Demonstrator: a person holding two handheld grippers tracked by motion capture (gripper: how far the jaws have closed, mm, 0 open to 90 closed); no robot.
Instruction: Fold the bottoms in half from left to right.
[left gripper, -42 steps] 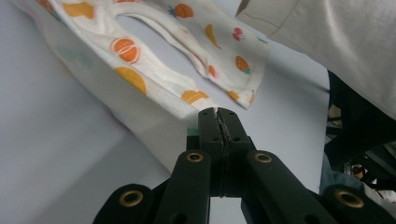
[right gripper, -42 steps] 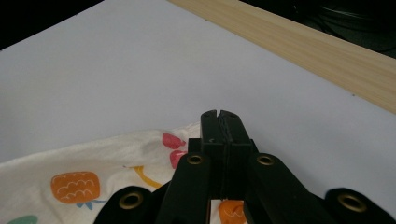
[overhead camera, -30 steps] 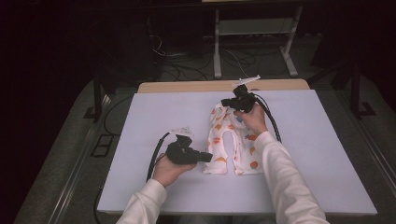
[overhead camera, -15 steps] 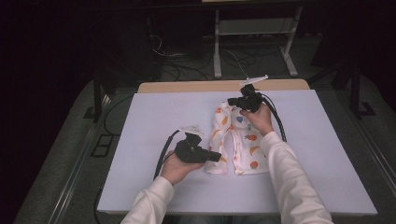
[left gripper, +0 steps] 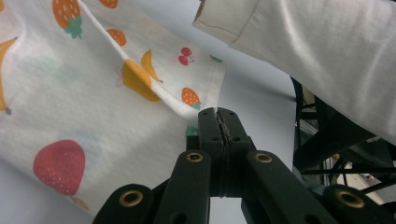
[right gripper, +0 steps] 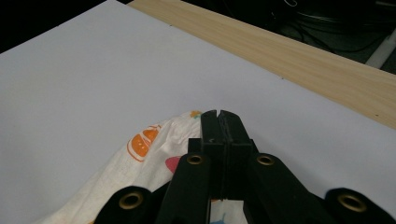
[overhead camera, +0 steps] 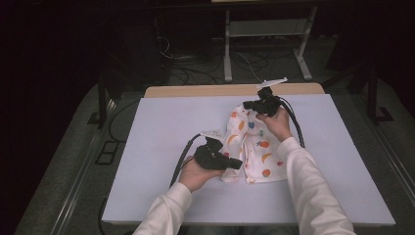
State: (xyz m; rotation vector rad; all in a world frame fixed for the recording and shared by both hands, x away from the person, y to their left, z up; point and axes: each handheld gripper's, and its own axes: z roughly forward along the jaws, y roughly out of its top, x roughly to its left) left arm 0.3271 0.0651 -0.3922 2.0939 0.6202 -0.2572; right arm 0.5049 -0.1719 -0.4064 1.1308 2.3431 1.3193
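Furthest left in the high view, the left gripper (overhead camera: 236, 164) lies low over the white worktop (overhead camera: 156, 127), its jaws pressed together on the near left edge of the fruit-print cloth (overhead camera: 254, 147); the left gripper view shows the hem pinched right at the tips of the left gripper (left gripper: 218, 114), with the cloth (left gripper: 93, 88) sloping up and away from them. The cloth sits at the middle of the worktop, partly lifted and rumpled between the two hands. To its right and farther back, the right gripper (overhead camera: 248, 105) has its jaws clamped on the far corner, seen in the right gripper view as a fold of cloth (right gripper: 154, 144) running under the tips of the right gripper (right gripper: 218, 114). The fabric looks thin, light and limp, so it will likely sag and crease wherever unsupported; hems and corners seem the soundest places to grip, since a mid-panel pinch would probably only bunch it.
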